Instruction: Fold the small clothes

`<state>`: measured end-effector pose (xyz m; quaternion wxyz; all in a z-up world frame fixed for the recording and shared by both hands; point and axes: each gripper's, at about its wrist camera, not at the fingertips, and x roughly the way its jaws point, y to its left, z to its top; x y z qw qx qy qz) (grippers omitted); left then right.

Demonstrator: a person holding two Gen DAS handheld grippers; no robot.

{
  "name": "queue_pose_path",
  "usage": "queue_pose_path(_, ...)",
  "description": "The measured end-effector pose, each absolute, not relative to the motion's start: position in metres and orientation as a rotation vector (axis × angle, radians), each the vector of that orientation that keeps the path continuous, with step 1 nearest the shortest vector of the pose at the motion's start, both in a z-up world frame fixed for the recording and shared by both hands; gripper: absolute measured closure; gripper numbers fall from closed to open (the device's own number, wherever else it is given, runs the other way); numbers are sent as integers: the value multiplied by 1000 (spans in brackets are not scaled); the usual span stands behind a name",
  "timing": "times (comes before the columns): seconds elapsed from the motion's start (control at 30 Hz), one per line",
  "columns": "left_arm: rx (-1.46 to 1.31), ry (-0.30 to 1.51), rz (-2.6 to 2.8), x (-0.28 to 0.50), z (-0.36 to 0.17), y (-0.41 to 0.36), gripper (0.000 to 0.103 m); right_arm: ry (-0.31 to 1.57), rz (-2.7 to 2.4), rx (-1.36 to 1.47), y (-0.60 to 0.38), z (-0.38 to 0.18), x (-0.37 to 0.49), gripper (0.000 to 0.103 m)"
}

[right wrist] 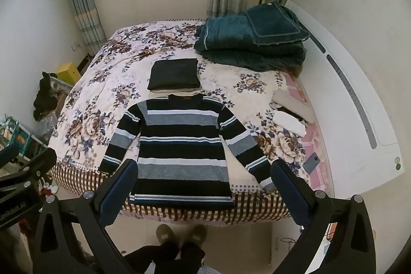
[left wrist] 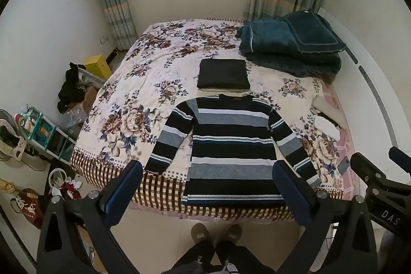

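Observation:
A striped navy, grey and white sweater [left wrist: 231, 145] lies flat at the near edge of the floral bed [left wrist: 154, 63], sleeves spread out and hem hanging over the edge. It also shows in the right wrist view [right wrist: 182, 145]. A folded black garment [left wrist: 223, 73] lies just beyond its collar, also seen in the right wrist view [right wrist: 174, 73]. My left gripper [left wrist: 208, 193] is open and empty, held high above the sweater's hem. My right gripper [right wrist: 203, 189] is open and empty, also above the hem. Each gripper shows at the edge of the other's view.
Folded teal quilts and a pillow [left wrist: 290, 45] lie at the bed's far right. A phone [right wrist: 311, 162] and light clothes [right wrist: 290, 120] lie on the right side. Cluttered shelves and boxes [left wrist: 38, 130] stand left of the bed. The person's slippered feet [left wrist: 215, 233] stand at the bed's foot.

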<state>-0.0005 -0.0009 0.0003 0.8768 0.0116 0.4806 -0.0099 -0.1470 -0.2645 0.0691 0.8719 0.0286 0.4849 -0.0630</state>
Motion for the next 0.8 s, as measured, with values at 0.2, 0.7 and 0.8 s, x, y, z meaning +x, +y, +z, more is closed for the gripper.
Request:
queue_pose_path(0.2, 24, 999, -22, 10, 3, -5, 0, 1010, -132, 61, -265, 71, -149, 0)
queue_pose_path(0.7, 20, 987, -29, 11, 18, -12, 0, 1004, -129, 62, -266, 76, -154, 0)
queue_pose_path(0.8, 20, 986, -34, 10, 22, -14, 0, 1001, -130, 59, -265, 77, -155, 0)
